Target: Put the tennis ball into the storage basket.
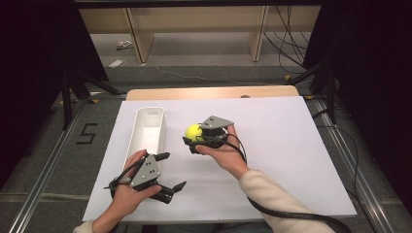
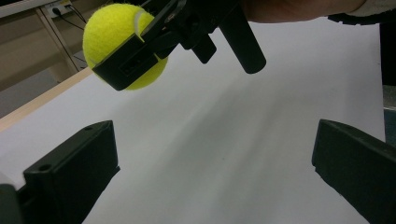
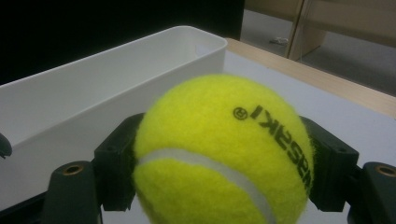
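A white sheet (image 1: 272,145) covers most of a light wooden tabletop (image 1: 214,92), whose bare edge shows along the far side. The table stands on grey carpet, with a metal rail (image 1: 46,160) running along the floor at the left and another at the right. A black "5" (image 1: 87,133) is marked on the floor left of the table. Beyond the table stand pale wooden furniture legs (image 1: 138,36), with scraps of paper (image 1: 116,63) lying near them. Black cables (image 1: 286,43) trail across the floor at the far right.
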A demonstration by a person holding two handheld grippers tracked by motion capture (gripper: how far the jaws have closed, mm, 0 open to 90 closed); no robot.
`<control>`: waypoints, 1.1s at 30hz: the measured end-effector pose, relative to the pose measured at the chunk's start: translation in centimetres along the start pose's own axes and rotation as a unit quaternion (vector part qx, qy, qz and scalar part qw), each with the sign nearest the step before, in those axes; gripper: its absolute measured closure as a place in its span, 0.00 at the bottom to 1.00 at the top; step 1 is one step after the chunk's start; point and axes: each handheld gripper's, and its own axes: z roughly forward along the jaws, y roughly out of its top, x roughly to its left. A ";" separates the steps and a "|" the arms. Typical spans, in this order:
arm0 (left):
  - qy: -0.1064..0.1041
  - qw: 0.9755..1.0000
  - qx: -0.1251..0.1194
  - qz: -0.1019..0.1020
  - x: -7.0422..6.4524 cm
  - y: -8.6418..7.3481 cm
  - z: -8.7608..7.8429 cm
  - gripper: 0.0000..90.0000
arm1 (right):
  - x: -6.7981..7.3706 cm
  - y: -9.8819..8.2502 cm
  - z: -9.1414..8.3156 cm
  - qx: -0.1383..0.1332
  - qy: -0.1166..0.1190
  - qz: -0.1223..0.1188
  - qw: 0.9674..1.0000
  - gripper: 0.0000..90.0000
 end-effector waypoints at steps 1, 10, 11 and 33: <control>0.000 1.000 0.000 0.000 0.0 0.0 0.0 0.00 | 0.1 0.0 0.0 0.001 0.000 0.001 1.000 0.29; 0.000 1.000 -0.001 0.000 0.0 0.0 0.0 0.00 | 0.3 -0.1 0.2 0.003 0.003 0.002 1.000 0.29; 0.000 1.000 -0.001 0.000 0.0 0.0 0.0 0.00 | 0.3 -0.1 0.2 0.003 0.003 0.001 1.000 0.29; -0.001 1.000 -0.001 0.001 0.0 0.1 -0.1 0.00 | 0.3 0.4 0.4 0.001 0.002 0.002 1.000 0.29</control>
